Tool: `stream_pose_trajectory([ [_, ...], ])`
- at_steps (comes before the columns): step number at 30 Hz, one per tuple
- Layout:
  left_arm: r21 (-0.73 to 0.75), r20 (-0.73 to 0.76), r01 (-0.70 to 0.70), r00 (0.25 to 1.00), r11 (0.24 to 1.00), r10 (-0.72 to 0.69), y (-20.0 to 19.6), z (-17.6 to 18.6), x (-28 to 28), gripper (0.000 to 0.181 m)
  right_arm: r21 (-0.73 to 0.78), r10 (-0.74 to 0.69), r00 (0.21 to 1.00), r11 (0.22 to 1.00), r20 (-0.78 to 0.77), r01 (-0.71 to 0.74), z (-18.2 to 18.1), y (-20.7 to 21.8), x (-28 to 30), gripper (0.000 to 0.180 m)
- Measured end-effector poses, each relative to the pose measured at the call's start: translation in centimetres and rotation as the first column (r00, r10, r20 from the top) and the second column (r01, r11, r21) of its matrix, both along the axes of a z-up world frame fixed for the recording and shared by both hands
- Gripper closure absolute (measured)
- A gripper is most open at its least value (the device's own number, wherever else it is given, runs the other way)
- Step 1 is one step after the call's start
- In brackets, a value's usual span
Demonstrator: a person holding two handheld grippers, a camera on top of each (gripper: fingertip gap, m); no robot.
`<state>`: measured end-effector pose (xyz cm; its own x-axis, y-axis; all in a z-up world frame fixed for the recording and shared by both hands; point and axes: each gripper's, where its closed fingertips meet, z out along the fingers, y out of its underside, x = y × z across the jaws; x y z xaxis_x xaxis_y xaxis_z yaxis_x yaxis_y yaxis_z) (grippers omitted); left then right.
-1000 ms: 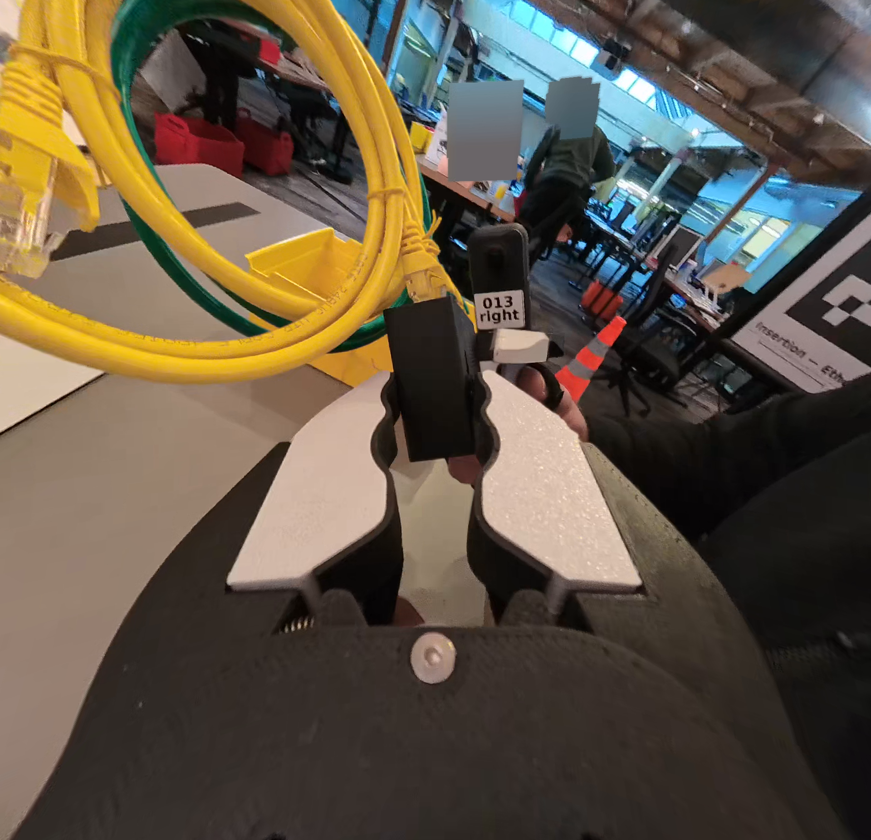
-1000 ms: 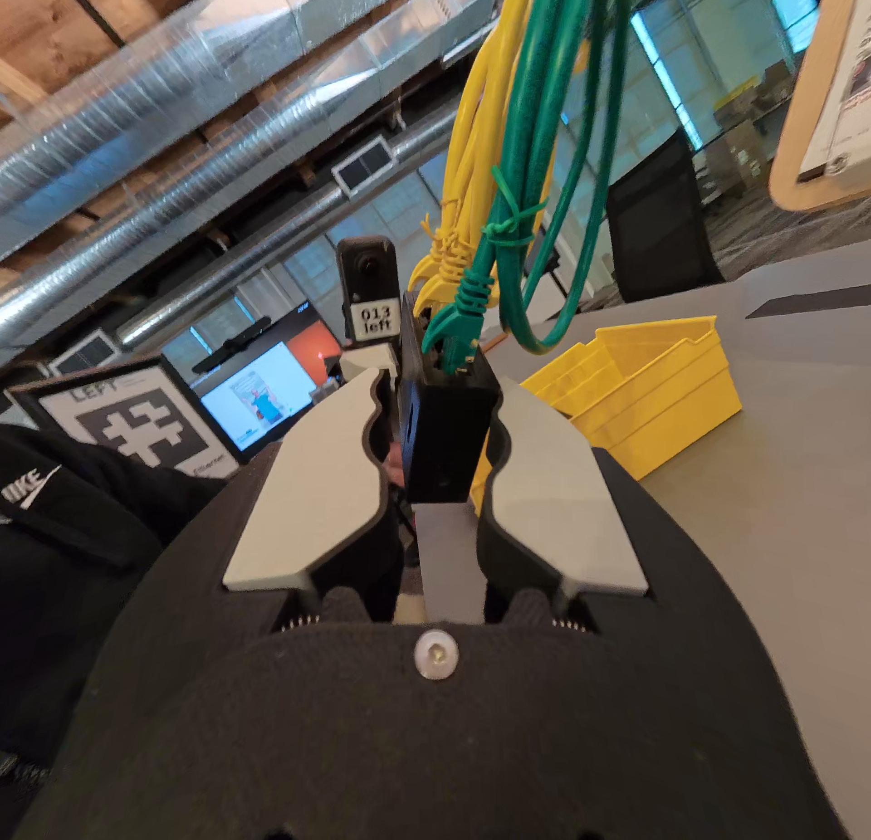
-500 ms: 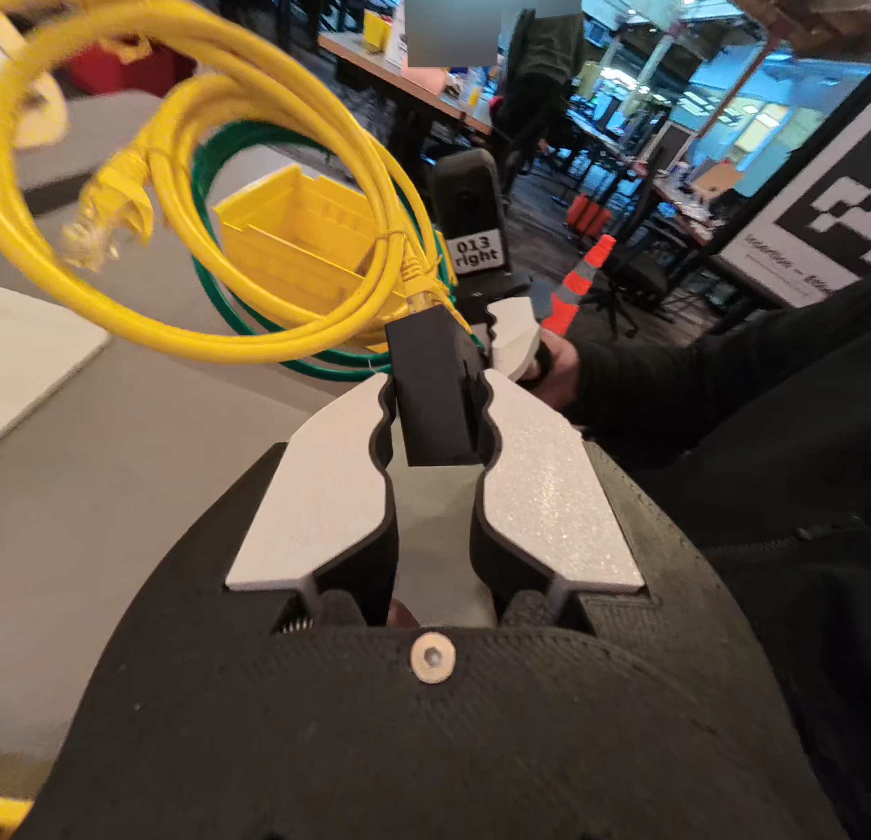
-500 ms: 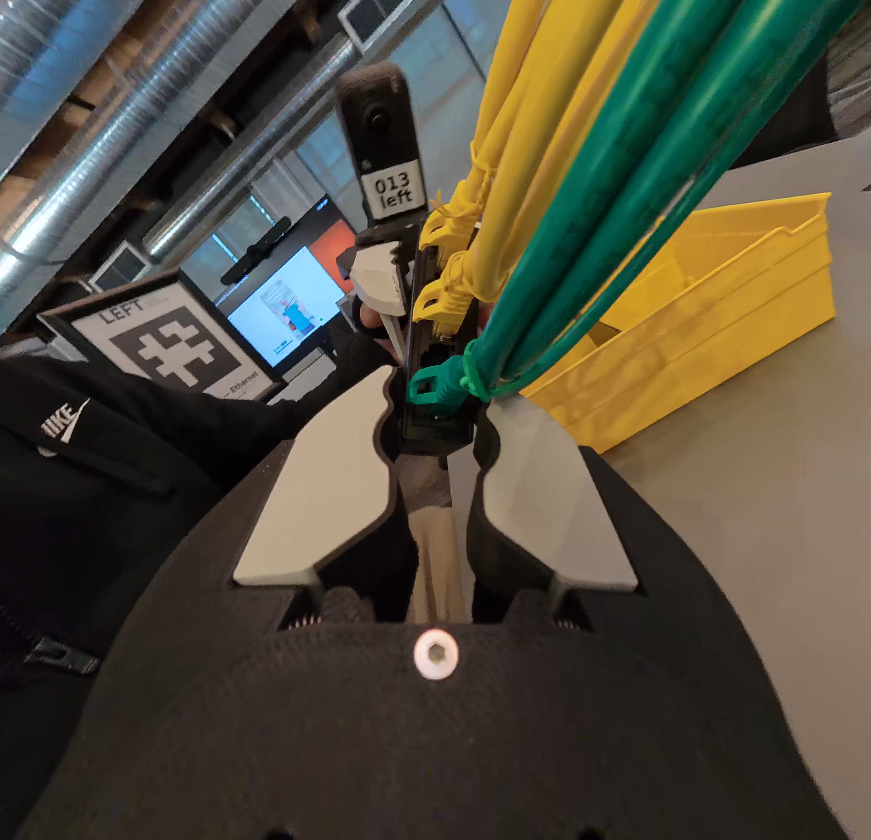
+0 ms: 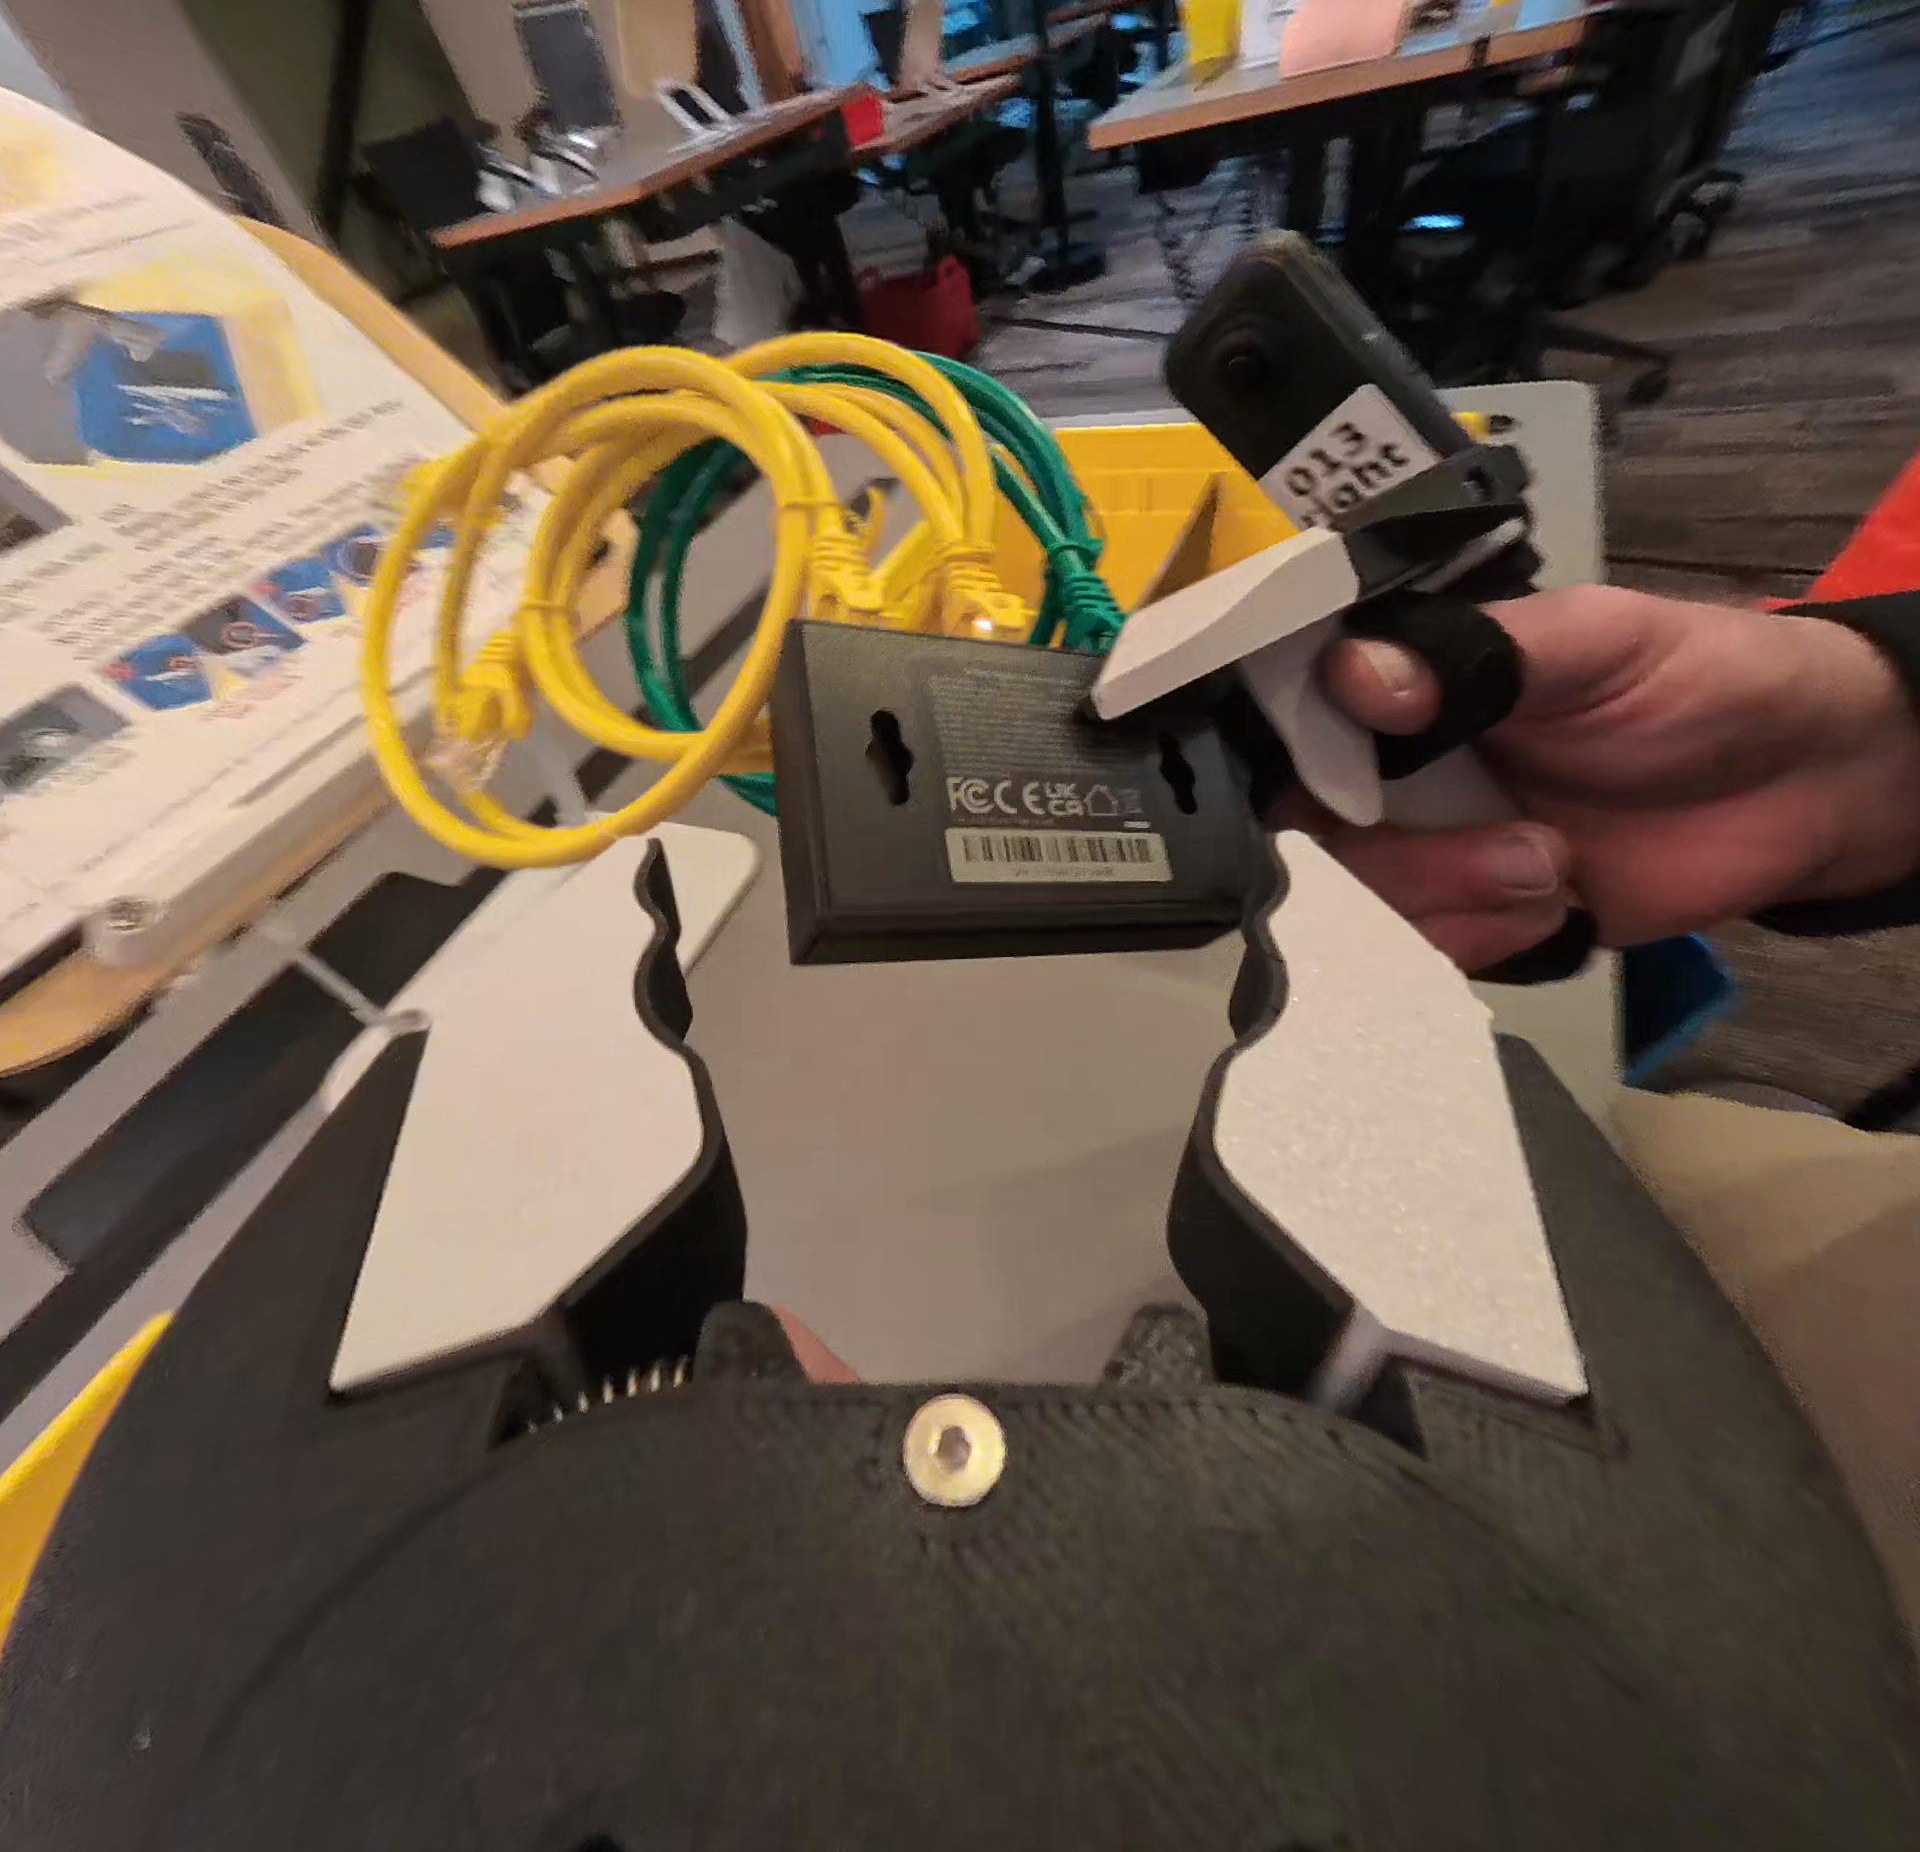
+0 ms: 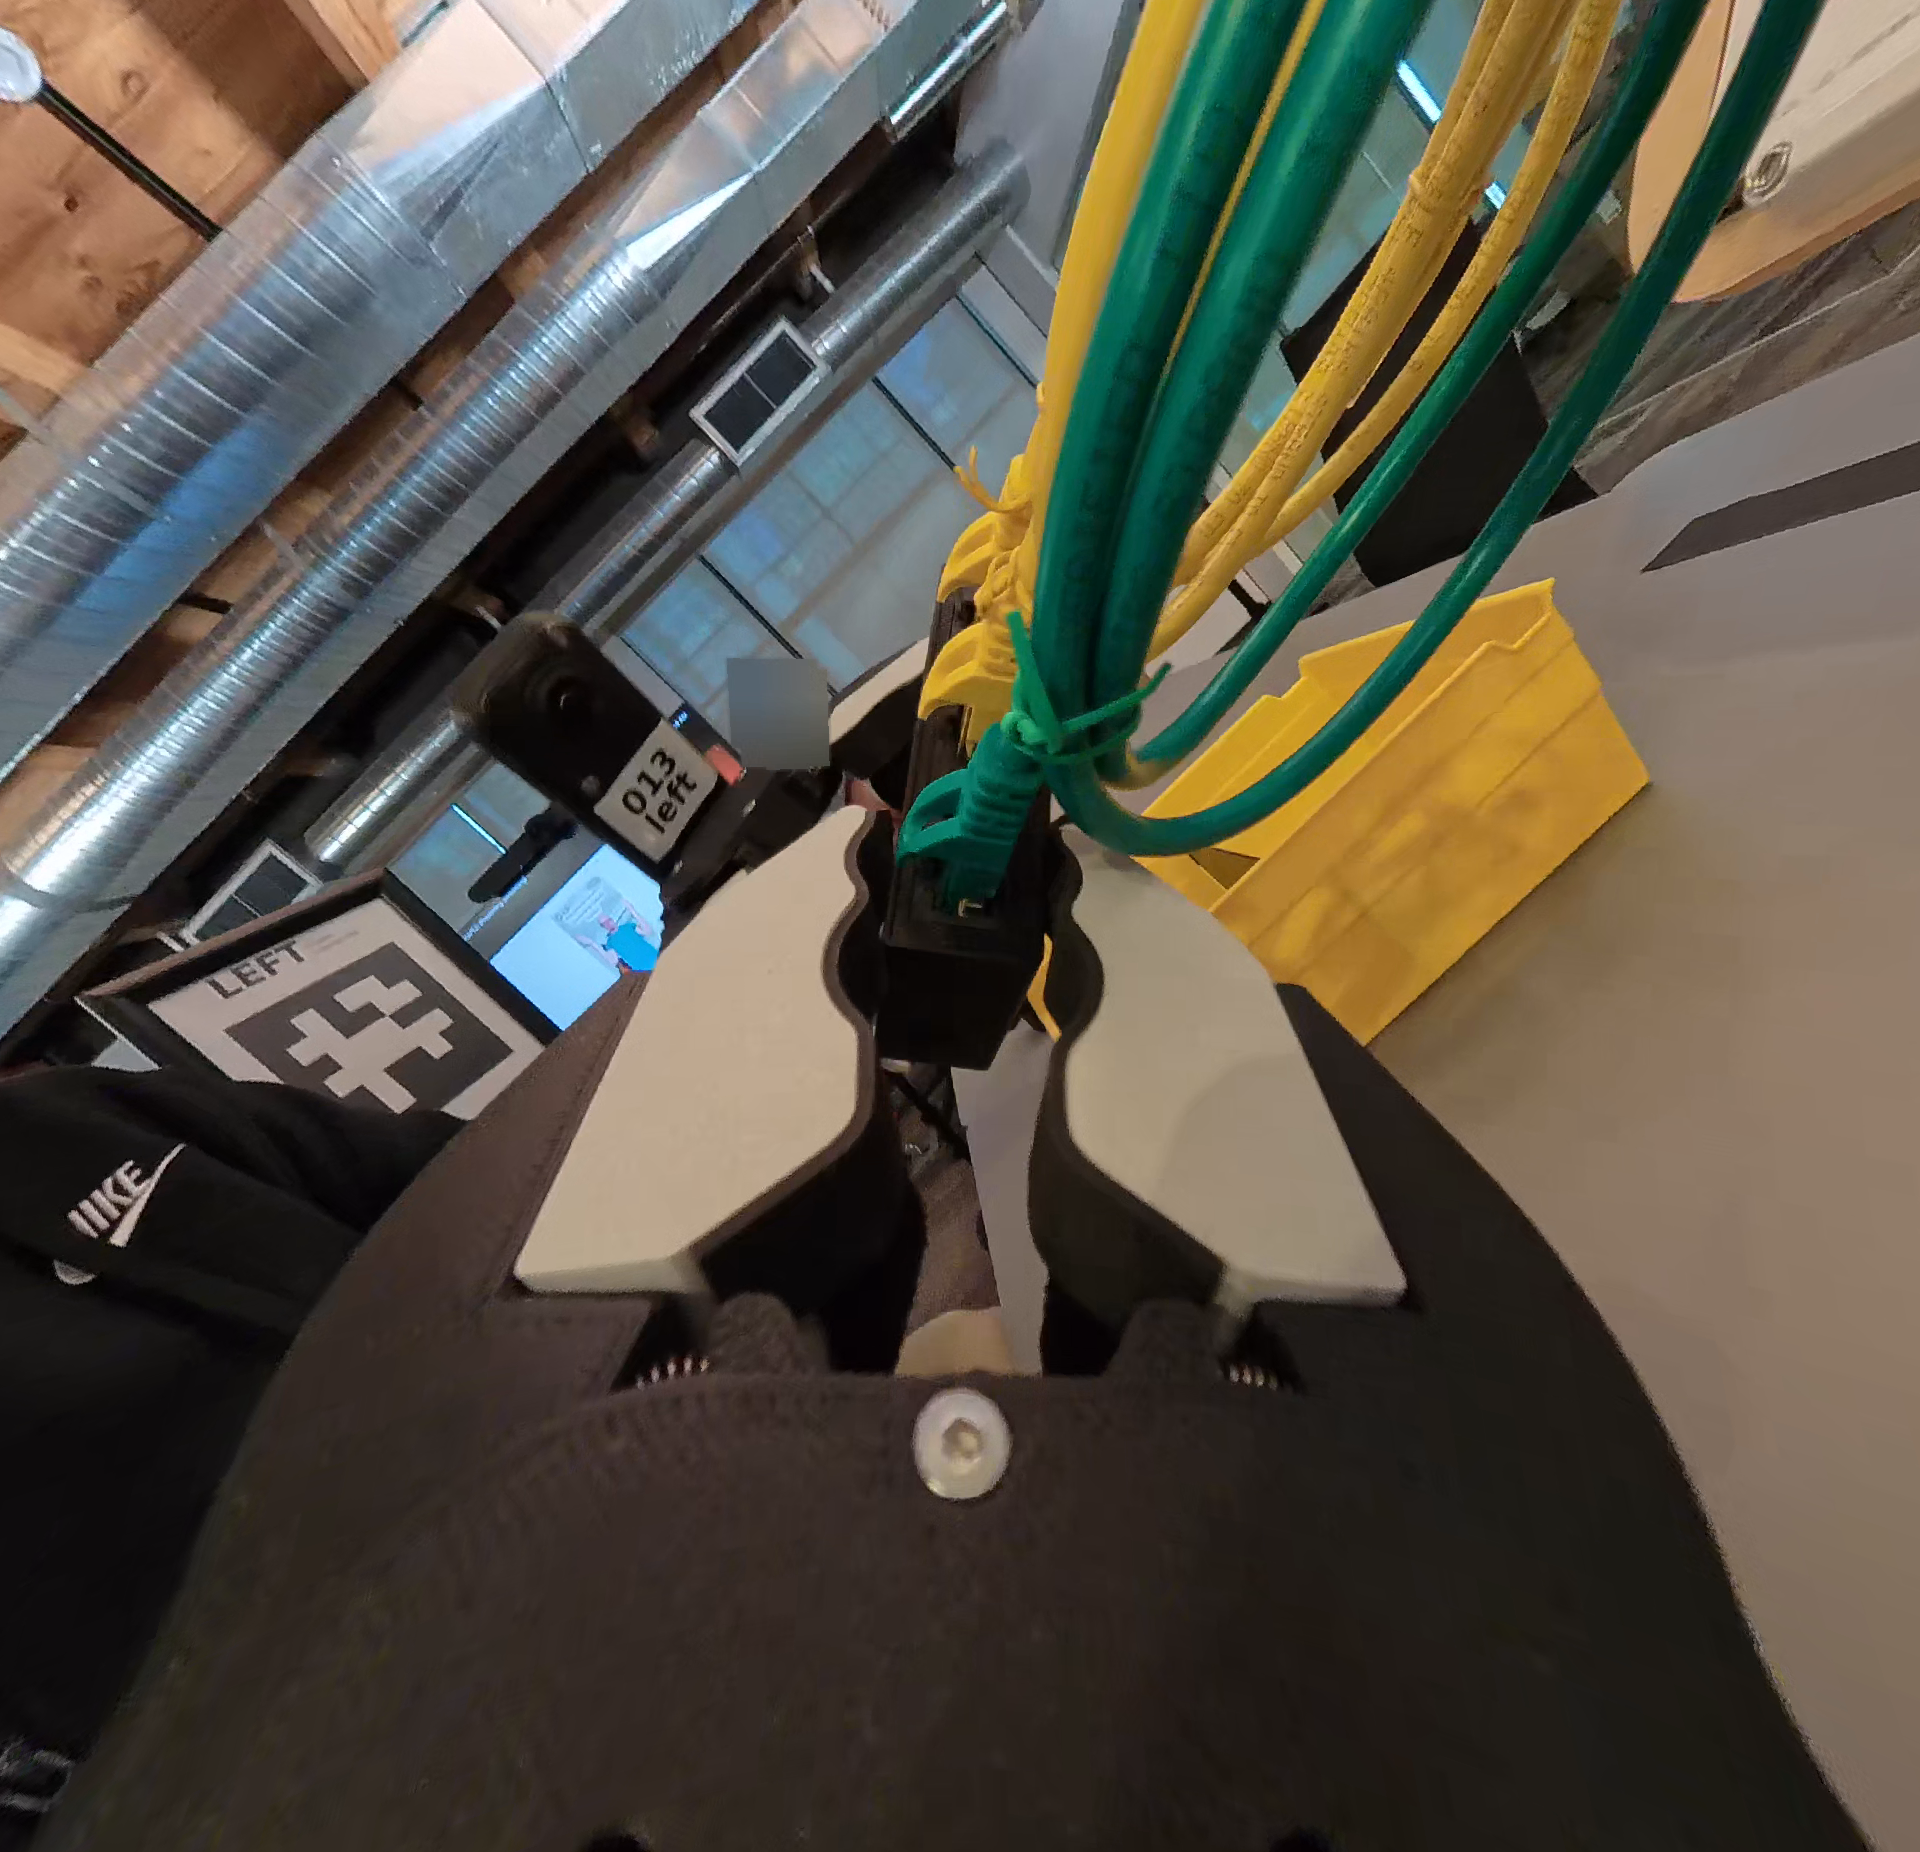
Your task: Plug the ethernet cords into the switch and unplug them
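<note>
A black switch [image 5: 997,784] hangs in the air with its labelled underside towards the left wrist view. Several yellow cords [image 5: 582,607] and a green cord [image 5: 1039,514] are plugged into its far edge and loop up and left. My left gripper [image 5: 956,867] is open wide, with its jaws either side of the switch's near edge. My right gripper [image 5: 1164,701] is shut on the switch's right end. In the right wrist view my right gripper [image 6: 961,867] clamps the switch [image 6: 951,981] end-on, with the green plug [image 6: 971,826] in the nearest port.
A yellow bin [image 5: 1132,483] stands on the grey table [image 5: 935,1075] behind the switch; it also shows in the right wrist view [image 6: 1403,815]. An instruction board [image 5: 156,514] leans at the left. A person's hand [image 5: 1662,742] holds the right gripper. The grippers are tip to tip, or close to it.
My left gripper has opened and let go of the switch. The switch has turned so its flat underside faces the left camera. My right gripper still holds it.
</note>
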<state>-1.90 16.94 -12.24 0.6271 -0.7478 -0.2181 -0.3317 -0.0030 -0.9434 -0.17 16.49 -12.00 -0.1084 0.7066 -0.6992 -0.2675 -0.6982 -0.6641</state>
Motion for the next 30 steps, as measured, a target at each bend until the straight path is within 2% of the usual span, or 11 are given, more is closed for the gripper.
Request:
stream_pose_trajectory([
  [5, 0.156, -0.049, -0.129, 0.989, 0.979, 0.138, 0.6, 0.5, 0.4, 0.078, -0.043, -0.017, 0.999, 0.999, -0.030, 0.016, -0.4, 0.3, 0.1, 0.153],
  [13, 0.269, -0.091, -0.133, 0.983, 0.954, 0.162, 0.3, 1.4, 0.0, 0.071, -0.033, -0.049, 0.998, 0.998, -0.049, 0.048, 0.0, 0.4, 0.0, 0.152],
  [16, 0.241, -0.129, -0.107, 0.982, 0.965, 0.141, 0.3, 0.8, 0.1, 0.064, -0.033, -0.067, 0.996, 0.997, -0.061, 0.065, 0.2, 0.6, 0.4, 0.152],
  [18, 0.241, -0.152, -0.092, 0.980, 0.966, 0.131, 0.1, 0.8, 0.0, 0.066, -0.030, -0.080, 0.993, 0.997, -0.088, 0.078, 0.6, 0.8, 0.8, 0.151],
  [20, 0.232, -0.144, -0.092, 0.981, 0.968, 0.127, 0.0, 1.1, 0.0, 0.066, -0.035, -0.064, 0.994, 0.997, -0.092, 0.061, 0.7, 0.7, 0.7, 0.153],
  [23, 0.247, -0.209, -0.070, 0.970, 0.966, 0.124, 0.1, 0.0, 0.7, 0.061, -0.041, -0.044, 0.994, 0.998, -0.099, 0.040, 0.6, 0.1, 0.0, 0.152],
  [25, 0.289, -0.188, -0.091, 0.971, 0.953, 0.150, 0.2, 0.1, 0.7, 0.073, -0.036, -0.024, 0.996, 0.999, -0.086, 0.021, 0.4, -0.2, -0.4, 0.152],
  [30, 0.289, -0.162, -0.062, 0.980, 0.955, 0.113, 0.1, -0.1, 0.9, 0.078, -0.044, -0.004, 0.997, 0.999, -0.078, 0.000, 0.2, -0.4, -0.6, 0.152],
])
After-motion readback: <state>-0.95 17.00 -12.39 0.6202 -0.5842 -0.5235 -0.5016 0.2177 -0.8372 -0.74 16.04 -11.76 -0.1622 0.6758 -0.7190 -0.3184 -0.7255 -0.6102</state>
